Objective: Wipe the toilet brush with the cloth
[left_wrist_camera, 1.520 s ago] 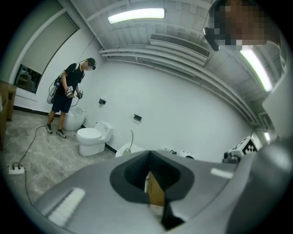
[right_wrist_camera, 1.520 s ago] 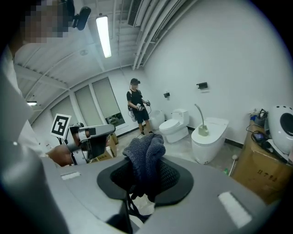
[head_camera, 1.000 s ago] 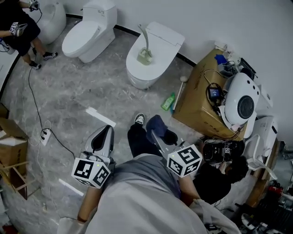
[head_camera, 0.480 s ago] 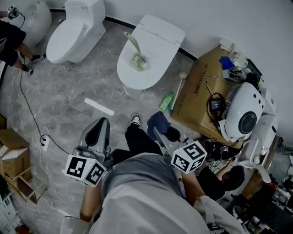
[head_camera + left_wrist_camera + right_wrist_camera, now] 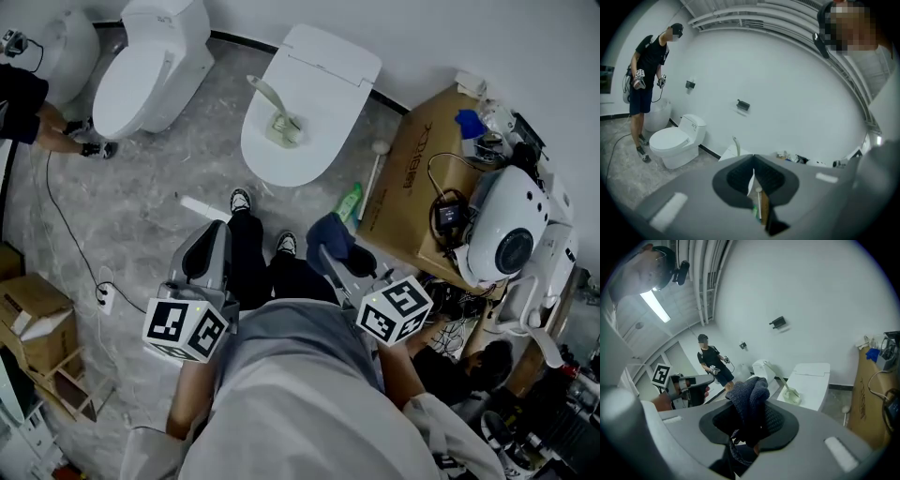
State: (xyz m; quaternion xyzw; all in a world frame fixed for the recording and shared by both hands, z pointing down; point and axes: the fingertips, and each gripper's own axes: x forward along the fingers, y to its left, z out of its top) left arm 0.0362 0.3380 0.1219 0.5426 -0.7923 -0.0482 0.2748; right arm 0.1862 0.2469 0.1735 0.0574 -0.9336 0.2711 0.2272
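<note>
Head view: L gripper (image 5: 211, 246) is held low at the person's left, over the grey floor (image 5: 141, 206), w/ its marker cube nearest the camera. R gripper (image 5: 336, 262) is at the person's right w/ a dark blue cloth (image 5: 326, 234) bunched at its tip. The brush (image 5: 276, 111) lies w/ its holder on the closed lid of the mid toilet (image 5: 323, 80), well apart from both grippers. A 2nd toilet (image 5: 150, 66) stands to its left. A green bottle (image 5: 349, 202) and a white stick (image 5: 375, 173) sit btwn the mid toilet and a cardboard box (image 5: 417, 202). A white strip (image 5: 204, 208) lies on the floor by the person's shoe (image 5: 240, 200).

L gripper view: jaws all but together, only a thin slit left, nothing in it. Bottle and stick show through the slit. The brush handle (image 5: 736, 145) sticks up behind the gripper body, and the 2nd toilet (image 5: 670, 140) is at left. Another person (image 5: 649, 61) stands by it.

R gripper view: jaws clamped on the cloth (image 5: 750, 406), which bulges up above them. The brush (image 5: 785, 383) rests on the toilet lid (image 5: 813, 378) ahead, not touching the cloth. L gripper (image 5: 689, 383) shows at left, box (image 5: 872, 394) at right edge.
</note>
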